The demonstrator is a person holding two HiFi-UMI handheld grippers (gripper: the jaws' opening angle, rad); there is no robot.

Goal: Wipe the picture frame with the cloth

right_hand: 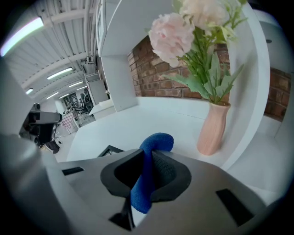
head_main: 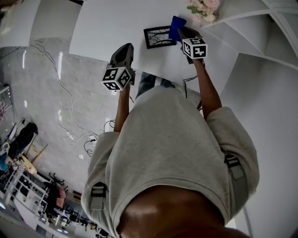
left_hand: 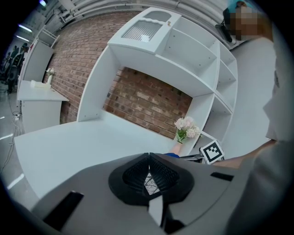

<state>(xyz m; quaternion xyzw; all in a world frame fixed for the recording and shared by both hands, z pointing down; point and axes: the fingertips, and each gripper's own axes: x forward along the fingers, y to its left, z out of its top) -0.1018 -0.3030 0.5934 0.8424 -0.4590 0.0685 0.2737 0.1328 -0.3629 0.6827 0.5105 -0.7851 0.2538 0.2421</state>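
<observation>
A black picture frame [head_main: 158, 36] with a pale branch print lies flat on the white table [head_main: 107, 28]. My right gripper [head_main: 180, 30] is shut on a blue cloth [head_main: 176, 25], which hangs over the frame's right end. In the right gripper view the cloth [right_hand: 155, 143] bulges up between the jaws of the right gripper [right_hand: 148, 158], and a corner of the frame [right_hand: 108, 150] shows to the left. My left gripper [head_main: 126, 48] is held to the left of the frame, apart from it. In its own view the left gripper [left_hand: 149, 157] is shut with nothing between the jaws.
A pink vase of pale flowers [right_hand: 212, 128] stands just right of the cloth, by the white shelf unit [head_main: 260, 32]. The flowers [head_main: 204, 9] are at the table's far right corner. Cables [head_main: 70, 135] lie on the grey floor to the left.
</observation>
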